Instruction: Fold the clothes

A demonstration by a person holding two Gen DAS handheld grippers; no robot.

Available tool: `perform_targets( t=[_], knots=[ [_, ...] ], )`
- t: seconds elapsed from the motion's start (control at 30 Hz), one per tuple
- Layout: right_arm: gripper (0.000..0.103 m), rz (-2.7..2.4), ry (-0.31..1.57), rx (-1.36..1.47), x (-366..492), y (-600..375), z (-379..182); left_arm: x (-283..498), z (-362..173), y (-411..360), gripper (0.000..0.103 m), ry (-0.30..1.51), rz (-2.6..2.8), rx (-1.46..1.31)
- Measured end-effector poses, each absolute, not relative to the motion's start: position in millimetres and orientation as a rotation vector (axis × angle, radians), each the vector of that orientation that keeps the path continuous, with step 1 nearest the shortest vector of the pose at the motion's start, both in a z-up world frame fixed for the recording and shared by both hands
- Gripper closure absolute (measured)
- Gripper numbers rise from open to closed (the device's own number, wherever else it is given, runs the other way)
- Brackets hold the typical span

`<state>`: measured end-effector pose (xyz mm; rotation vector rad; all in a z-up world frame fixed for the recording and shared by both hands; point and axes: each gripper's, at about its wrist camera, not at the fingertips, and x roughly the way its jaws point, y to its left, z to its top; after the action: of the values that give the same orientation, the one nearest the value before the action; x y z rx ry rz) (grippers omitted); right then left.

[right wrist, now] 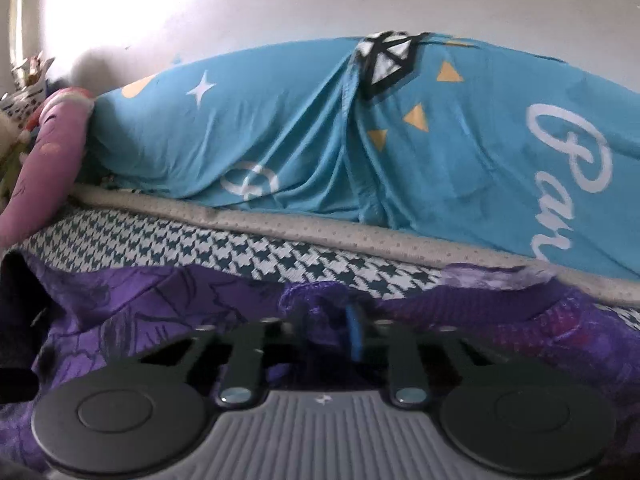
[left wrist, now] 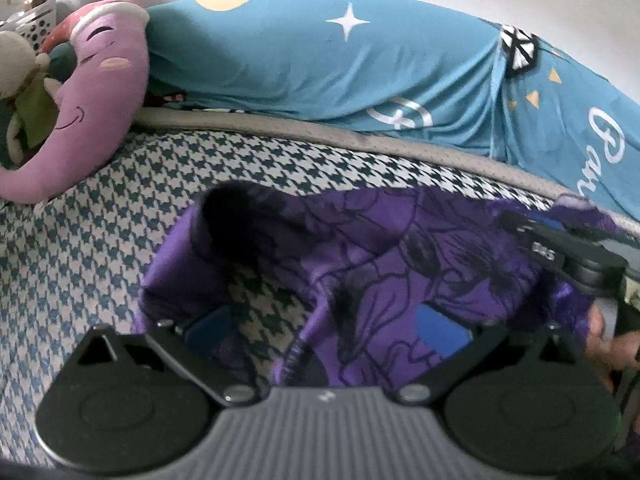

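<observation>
A soft purple floral garment (left wrist: 384,256) lies rumpled on the houndstooth bedcover (left wrist: 80,248). The left gripper (left wrist: 324,328) spreads its fingers wide over it; the right gripper (right wrist: 354,336) pinches its hem.

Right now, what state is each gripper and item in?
Left gripper: open, fingers either side of a fabric edge.
Right gripper: shut on purple garment.
Purple garment: rumpled, partly lifted off the houndstooth sheet.
Blue cover: draped, wrinkled.
Plush elephant: lying against the cover.
</observation>
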<state>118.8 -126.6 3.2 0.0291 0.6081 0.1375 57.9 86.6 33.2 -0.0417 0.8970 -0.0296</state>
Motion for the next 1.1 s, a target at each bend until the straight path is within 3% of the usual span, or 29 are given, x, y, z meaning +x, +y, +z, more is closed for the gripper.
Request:
perform_targets(
  t=[0.3,0.57,1.1],
  knots=[
    [0.088,0.149,0.54,-0.069,57,-103,26,60,40,100,0.0,0.88,0.002,-0.085],
    [0.089,0.214,0.613,-0.124,6,-88,21,57,39,95,0.0,0.877,-0.027,-0.088],
    [0.089,0.181,0.714,0.041,0,-97,7,69,15,60,0.0,0.894,-0.072,-0.103]
  ],
)
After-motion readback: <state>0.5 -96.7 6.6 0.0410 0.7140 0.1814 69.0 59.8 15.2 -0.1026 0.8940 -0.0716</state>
